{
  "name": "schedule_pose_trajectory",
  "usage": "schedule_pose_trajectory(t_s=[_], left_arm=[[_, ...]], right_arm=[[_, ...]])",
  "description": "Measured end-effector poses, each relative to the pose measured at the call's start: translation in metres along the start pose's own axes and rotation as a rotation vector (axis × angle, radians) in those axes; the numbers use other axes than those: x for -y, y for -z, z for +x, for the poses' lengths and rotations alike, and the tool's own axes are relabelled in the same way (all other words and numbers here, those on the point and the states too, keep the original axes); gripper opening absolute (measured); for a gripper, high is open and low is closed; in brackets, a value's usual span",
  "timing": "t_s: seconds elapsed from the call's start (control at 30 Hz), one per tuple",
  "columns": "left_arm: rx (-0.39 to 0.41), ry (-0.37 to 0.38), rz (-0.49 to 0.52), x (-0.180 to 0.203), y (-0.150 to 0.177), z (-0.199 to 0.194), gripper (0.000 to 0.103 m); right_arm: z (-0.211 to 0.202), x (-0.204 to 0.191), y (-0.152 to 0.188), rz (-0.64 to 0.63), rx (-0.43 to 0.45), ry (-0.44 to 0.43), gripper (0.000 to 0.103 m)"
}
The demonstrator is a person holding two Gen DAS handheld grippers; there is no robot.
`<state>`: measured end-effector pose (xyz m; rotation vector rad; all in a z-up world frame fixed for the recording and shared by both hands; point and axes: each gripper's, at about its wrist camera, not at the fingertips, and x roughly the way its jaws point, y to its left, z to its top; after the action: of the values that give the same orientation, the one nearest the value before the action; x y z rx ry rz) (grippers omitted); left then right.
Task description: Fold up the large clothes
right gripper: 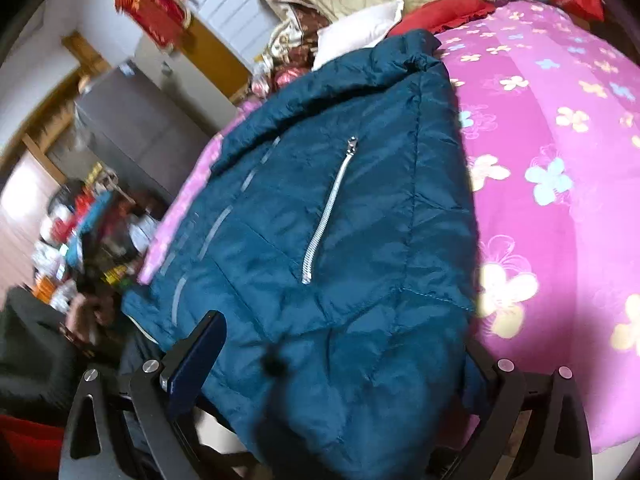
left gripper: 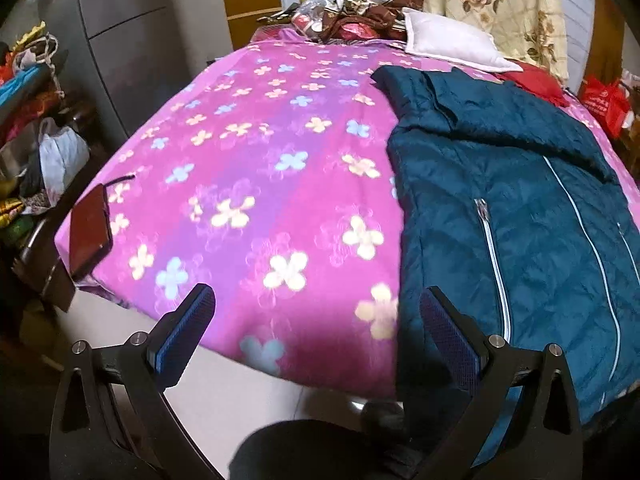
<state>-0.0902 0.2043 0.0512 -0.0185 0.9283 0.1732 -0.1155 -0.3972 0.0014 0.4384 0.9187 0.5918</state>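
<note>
I am holding the left gripper (left gripper: pixel 316 320) open over the pink bedspread (left gripper: pixel 256 168), and the right gripper (right gripper: pixel 340 356) is gaping wide around the teal jacket's (right gripper: pixel 352 208) hem.

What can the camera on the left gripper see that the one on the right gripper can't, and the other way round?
Only the left wrist view shows the dark phone lying at the bed's edge, and the left gripper open over the bedspread, holding nothing.

Only the right wrist view shows a person's hand beside the bed, and the right gripper open with the jacket hem between its fingers.

Both show the teal quilted jacket spread on the pink flowered bedspread, and the white pillow beyond it.
</note>
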Motion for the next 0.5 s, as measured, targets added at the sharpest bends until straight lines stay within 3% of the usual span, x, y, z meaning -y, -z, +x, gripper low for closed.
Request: schedule_pose_trajectory(t_s=[0.17, 0.27, 0.5], left_arm=[[-0.009, 0.162, 0.086, 0.02, 0.025, -0.007, 0.102], [-0.02, 0.213, 0.153, 0.04, 0.04, -0.001, 0.102], [-0.093, 0.423, 0.096, 0.053, 0.049, 0.013, 0.102]], right_arm=[[0.0, -0.003, 0.001, -0.02, 0.026, 0.004, 0.101], [0.003, -0.005, 0.001, -0.028, 0.041, 0.015, 0.102], [0.001, -0.003, 0.002, -0.018, 0.067, 0.014, 0.103]])
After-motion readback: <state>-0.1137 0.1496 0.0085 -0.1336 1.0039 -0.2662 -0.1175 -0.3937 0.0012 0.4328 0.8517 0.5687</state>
